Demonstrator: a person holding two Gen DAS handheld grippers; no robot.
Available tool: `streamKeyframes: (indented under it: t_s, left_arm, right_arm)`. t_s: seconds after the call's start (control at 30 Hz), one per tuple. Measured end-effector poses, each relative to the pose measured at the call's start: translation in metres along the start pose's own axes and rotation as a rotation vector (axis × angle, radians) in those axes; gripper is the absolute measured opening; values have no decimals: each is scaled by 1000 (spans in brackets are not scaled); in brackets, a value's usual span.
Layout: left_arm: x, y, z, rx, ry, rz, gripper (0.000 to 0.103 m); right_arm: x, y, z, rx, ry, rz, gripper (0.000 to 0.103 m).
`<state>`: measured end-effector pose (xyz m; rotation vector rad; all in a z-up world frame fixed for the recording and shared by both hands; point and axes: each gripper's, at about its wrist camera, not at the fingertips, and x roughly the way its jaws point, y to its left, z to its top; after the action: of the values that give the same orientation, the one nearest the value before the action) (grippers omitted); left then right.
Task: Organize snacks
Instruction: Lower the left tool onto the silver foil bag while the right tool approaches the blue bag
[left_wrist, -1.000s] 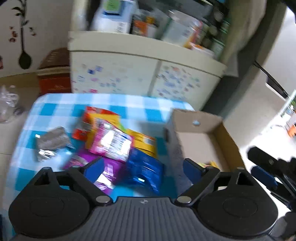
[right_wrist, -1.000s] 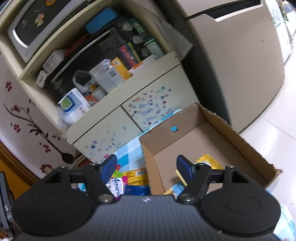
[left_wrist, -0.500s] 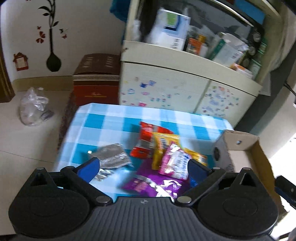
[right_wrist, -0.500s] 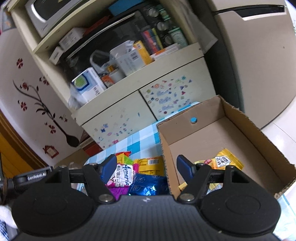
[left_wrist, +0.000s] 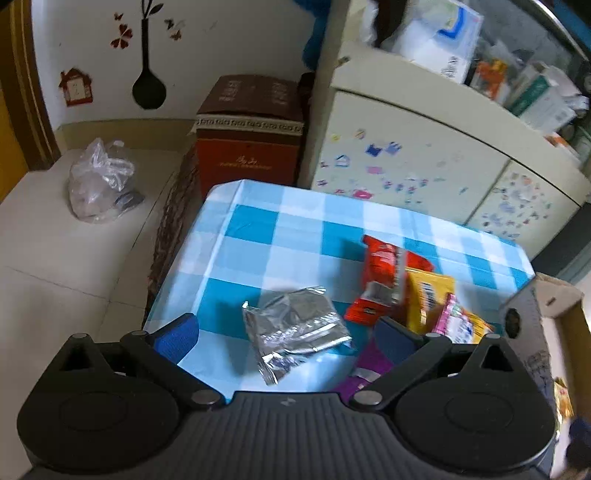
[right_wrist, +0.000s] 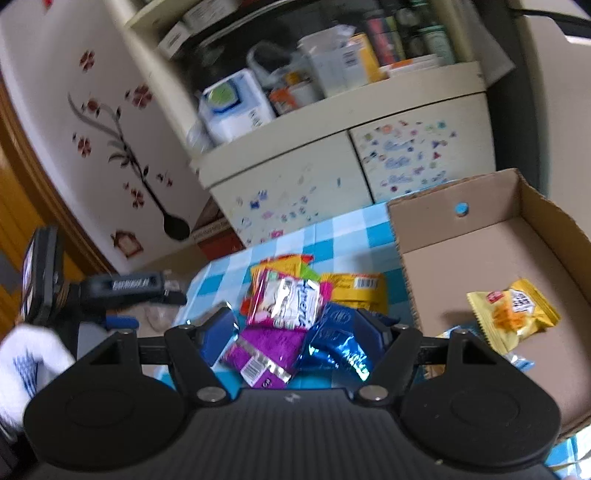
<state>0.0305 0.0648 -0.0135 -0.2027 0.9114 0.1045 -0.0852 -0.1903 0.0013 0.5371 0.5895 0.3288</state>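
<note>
The snacks lie in a loose heap on the blue-and-white checked tablecloth (left_wrist: 280, 236), and a few more already sit in the open cardboard box (right_wrist: 480, 258) at the heap's right. In the left wrist view a crumpled silver packet (left_wrist: 295, 328) lies a little apart from the heap, on its left side, directly ahead of the left gripper (left_wrist: 286, 334) and framed between its two blue-padded fingers (left_wrist: 177, 336). Those jaws stand spread wide, with clear gaps on both sides of the packet, so nothing is gripped. Just right of the silver packet are a red packet (left_wrist: 384, 277), a yellow packet (left_wrist: 428, 299) partly under it, and a pink-and-white packet (left_wrist: 456, 325) at the box's near wall.

In the right wrist view the right gripper (right_wrist: 297, 330) is held over the near edge of the heap, its jaws about half apart and closed on nothing. A purple packet (right_wrist: 266, 349) and a shiny blue packet (right_wrist: 336, 343) lie between and below its fingers, with the pink-and-white packet (right_wrist: 284, 301) beyond them and a yellow barcode packet (right_wrist: 358, 291) further right, against the box's left wall. Whether the fingers touch these packets I cannot tell. Inside the box a yellow snack bag (right_wrist: 513, 310) rests on the floor, well right of this gripper. At the far left a white-gloved hand (right_wrist: 26, 354) carries the left gripper.
</note>
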Motion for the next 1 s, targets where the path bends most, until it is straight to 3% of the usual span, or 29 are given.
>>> streamKeyframes:
  t_s: [0.47,1.0]
  left_arm:
    - [55,10,26,-43,34,93,103]
    - [102,12,28,-47,99,127,103]
  right_arm:
    - [59,12,-18,-121,4,-159,72]
    - [105,13,-19,-177,50,-217,75]
